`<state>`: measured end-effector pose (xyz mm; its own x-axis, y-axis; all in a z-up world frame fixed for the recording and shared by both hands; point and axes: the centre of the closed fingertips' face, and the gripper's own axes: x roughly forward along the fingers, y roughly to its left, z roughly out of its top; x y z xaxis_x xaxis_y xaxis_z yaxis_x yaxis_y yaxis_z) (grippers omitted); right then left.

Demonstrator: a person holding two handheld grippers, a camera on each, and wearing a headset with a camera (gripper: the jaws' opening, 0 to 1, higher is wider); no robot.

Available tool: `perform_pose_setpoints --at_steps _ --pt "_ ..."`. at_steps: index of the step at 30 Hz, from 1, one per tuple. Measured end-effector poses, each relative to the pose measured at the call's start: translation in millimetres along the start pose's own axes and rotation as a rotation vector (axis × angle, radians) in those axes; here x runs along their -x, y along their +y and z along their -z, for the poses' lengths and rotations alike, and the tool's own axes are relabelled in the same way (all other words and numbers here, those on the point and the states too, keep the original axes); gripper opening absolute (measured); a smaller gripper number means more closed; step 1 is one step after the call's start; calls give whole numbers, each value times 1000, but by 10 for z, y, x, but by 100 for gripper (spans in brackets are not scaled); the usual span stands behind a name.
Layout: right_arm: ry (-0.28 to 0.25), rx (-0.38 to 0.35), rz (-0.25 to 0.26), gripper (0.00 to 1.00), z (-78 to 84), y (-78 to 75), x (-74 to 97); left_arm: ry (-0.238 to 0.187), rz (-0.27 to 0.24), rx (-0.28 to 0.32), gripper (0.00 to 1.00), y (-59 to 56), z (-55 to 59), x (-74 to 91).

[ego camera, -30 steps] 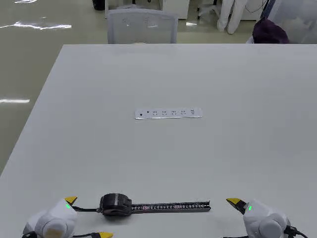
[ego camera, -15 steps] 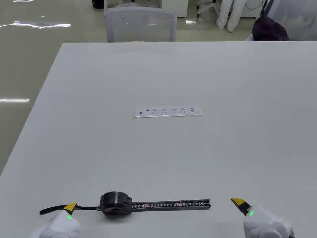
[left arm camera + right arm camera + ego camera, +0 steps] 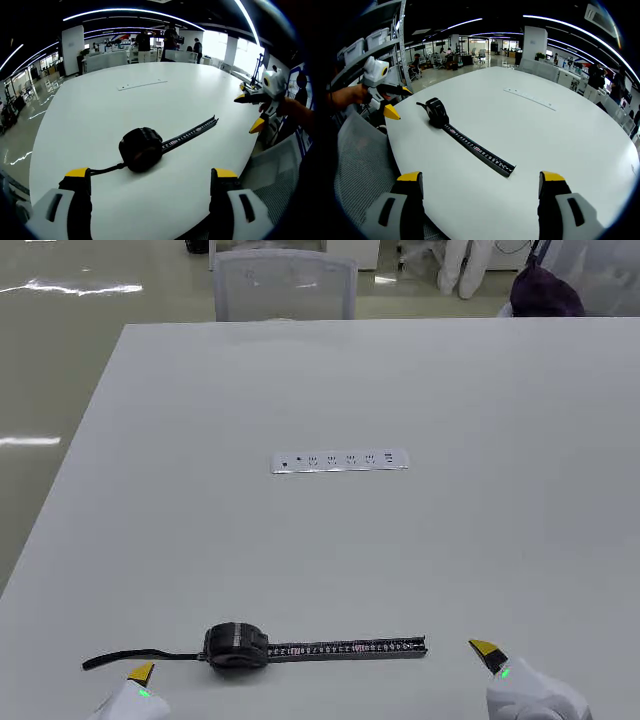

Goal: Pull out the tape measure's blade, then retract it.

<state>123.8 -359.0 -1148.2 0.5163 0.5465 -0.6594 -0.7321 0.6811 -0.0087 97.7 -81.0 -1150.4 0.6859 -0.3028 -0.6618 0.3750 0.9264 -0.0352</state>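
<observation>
A black tape measure (image 3: 236,646) lies near the table's front edge, its blade (image 3: 350,648) drawn out to the right and flat on the white table (image 3: 330,550). Its black strap (image 3: 125,657) trails left. In the left gripper view the case (image 3: 141,149) sits just ahead of my open left gripper (image 3: 151,174), which touches nothing. The blade (image 3: 477,147) runs across in front of my open right gripper (image 3: 480,176), its hook end closest. In the head view the left gripper (image 3: 135,695) is below the strap and the right gripper (image 3: 520,690) is right of the blade's end.
A white power strip (image 3: 340,461) lies flat mid-table. A grey chair (image 3: 285,285) stands at the far edge, with a dark bundle (image 3: 545,295) at the far right corner. Both grippers hang at the table's near edge.
Both grippers have drawn back toward the near edge, the left one clearing the strap, which now lies bare. The tape measure and its extended blade have stayed put.
</observation>
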Motion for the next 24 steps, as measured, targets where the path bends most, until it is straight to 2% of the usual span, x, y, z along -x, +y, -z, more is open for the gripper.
perform_pose_setpoints --at_steps 4,10,24 --pt "1 -12 6 98 2 7 17 -11 -30 -4 99 -23 -4 29" --pt "-1 -13 4 98 0 46 16 -17 -37 6 99 -66 -18 44" --pt "-2 -14 2 98 7 46 50 -65 -82 85 99 -103 -64 30"
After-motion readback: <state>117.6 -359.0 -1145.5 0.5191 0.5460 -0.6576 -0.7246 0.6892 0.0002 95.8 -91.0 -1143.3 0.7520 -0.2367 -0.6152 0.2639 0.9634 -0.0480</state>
